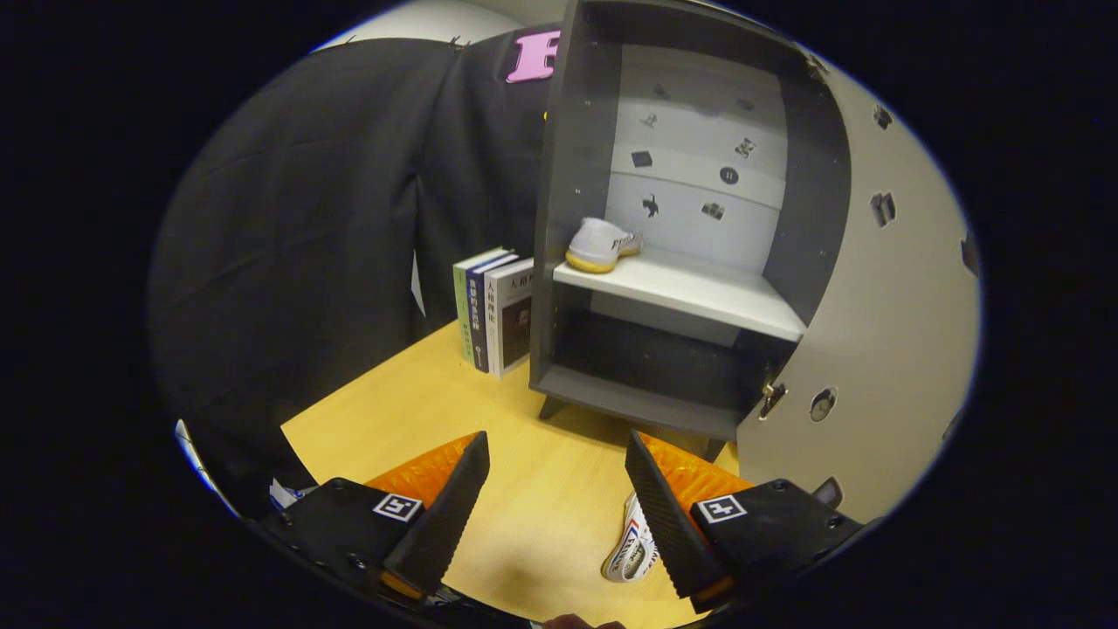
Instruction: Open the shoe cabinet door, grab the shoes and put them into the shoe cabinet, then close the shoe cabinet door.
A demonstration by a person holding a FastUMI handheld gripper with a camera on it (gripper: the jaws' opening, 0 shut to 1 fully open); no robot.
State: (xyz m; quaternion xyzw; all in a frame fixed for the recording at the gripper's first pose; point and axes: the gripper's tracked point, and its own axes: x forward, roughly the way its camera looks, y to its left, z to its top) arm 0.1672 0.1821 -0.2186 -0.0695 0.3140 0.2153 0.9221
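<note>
Gripper agape before open cabinet

My gripper hangs open, its fingers ridged and matt, over a smooth, wood-grain table. The shoe cabinet looks matt painted board with a paler shelf. A shoe on it looks cloth with a rubbery sole.

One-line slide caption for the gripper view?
Open claw above table; one shoe shelved in open cabinet, other shoe beside claw.
</note>
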